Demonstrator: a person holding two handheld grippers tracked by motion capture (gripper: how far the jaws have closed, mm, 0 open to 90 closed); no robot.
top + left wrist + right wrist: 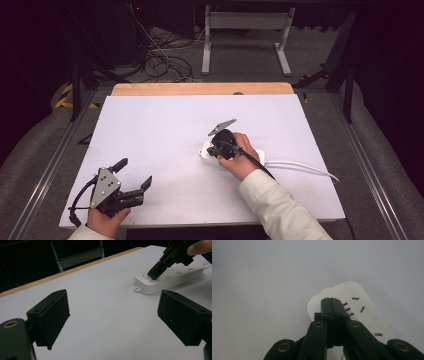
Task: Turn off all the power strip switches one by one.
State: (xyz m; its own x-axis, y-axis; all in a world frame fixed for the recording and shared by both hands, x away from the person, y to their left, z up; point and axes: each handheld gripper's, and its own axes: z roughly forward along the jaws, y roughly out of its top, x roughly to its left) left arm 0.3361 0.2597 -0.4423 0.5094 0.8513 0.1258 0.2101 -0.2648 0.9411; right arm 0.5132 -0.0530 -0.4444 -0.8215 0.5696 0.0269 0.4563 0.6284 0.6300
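Observation:
A white power strip lies near the middle of the white table, its cable running off to the right. My right gripper is shut with nothing between its jaws, and its tip presses down on the strip's left end beside the socket slots. From the left gripper view that tip touches the strip near a row of round buttons. My left gripper rests open near the table's front left, with bare table between its fingers.
The table has a wooden strip along its far edge. Beyond it stand a white frame and loose cables on the floor. Metal rails run along both sides of the table.

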